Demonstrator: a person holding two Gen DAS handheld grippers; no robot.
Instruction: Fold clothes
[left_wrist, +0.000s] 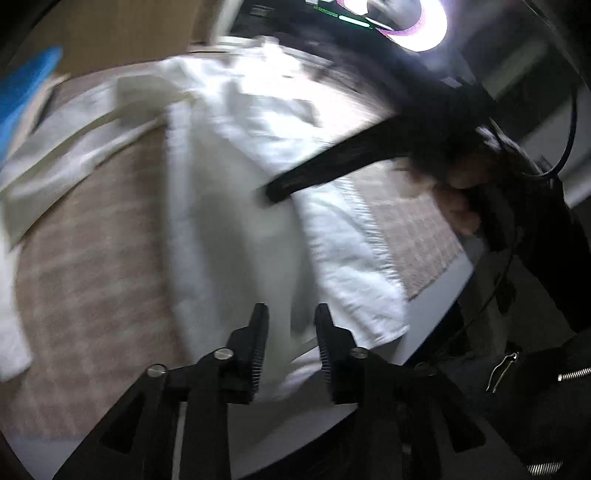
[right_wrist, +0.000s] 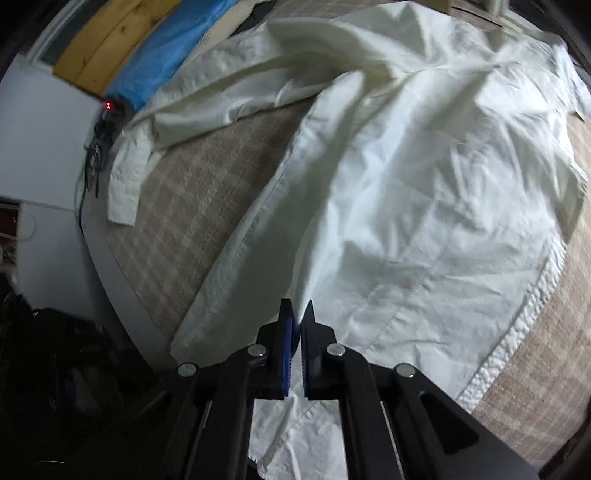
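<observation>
**A:** Where is the garment, taking the hem as our mark?

**B:** The white shirt (right_wrist: 424, 192) lies spread over the plaid-covered bench (right_wrist: 192, 206). Far to the left of the hem, a sleeve (right_wrist: 127, 177) trails to the bench edge, its cuff hanging just over it. The wrinkled stitched hem (right_wrist: 517, 332) itself runs down the right side, with bare plaid beyond it.

**A:** And the tongs?

**B:** The left tongs (left_wrist: 291, 332) stand apart, nothing between them, poised above a lower corner of the shirt (left_wrist: 258, 206) near the bench's front edge; that view is badly smeared, so whether they touch cloth I cannot tell. The right tongs (right_wrist: 297, 325) are pressed together on a raised ridge of the shirt's front panel, left of the hem, and the fabric tents up from that pinch.

**A:** How will it handle?

**B:** Light, thin and limp, I'd judge. It creases freely and drapes from one pinch, so it won't keep a line unaided. It looks like woven cotton, not slippery, and the ribbed pads should hold it.

**A:** Best places to take hold?

**B:** The stitched edges: side seam, hem, placket. They are doubled cloth and stiffer, so a fold carried from two points there should stay straight. A mid-panel pinch only bunches it.
</observation>
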